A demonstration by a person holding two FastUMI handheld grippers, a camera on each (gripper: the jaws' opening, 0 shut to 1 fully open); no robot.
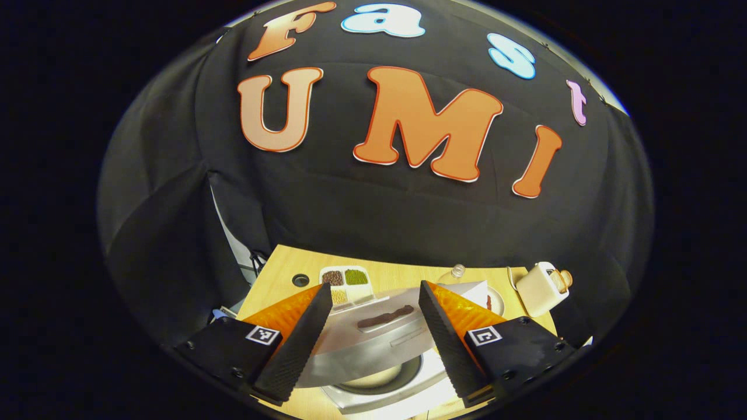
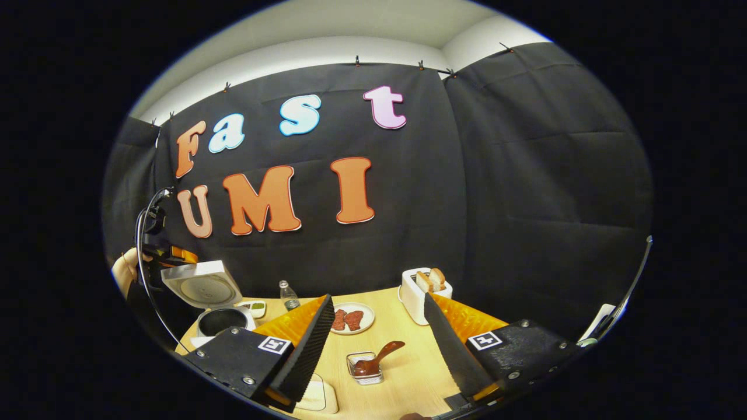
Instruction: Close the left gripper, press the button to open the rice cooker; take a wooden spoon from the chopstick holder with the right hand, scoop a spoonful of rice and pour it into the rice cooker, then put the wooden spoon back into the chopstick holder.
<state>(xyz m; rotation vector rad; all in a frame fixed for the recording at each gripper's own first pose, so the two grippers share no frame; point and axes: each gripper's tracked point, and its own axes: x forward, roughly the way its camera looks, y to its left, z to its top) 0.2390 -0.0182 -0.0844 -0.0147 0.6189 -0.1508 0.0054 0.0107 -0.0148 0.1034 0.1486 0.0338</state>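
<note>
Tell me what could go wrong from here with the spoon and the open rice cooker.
1. The wooden spoon leans tilted in its small holder; the open right tongs might tip or drag the holder when pulling the spoon out.
2. The plate and toaster stand just behind the holder, so an overshoot could bump them.
3. The open left tongs hang close over the raised lid and might knock it down.

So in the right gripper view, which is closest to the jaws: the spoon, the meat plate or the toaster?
1. Wooden spoon, in its holder, between the jaws.
2. Meat plate, behind it, a bit left.
3. Toaster, at the back right by the cloth wall.
</note>
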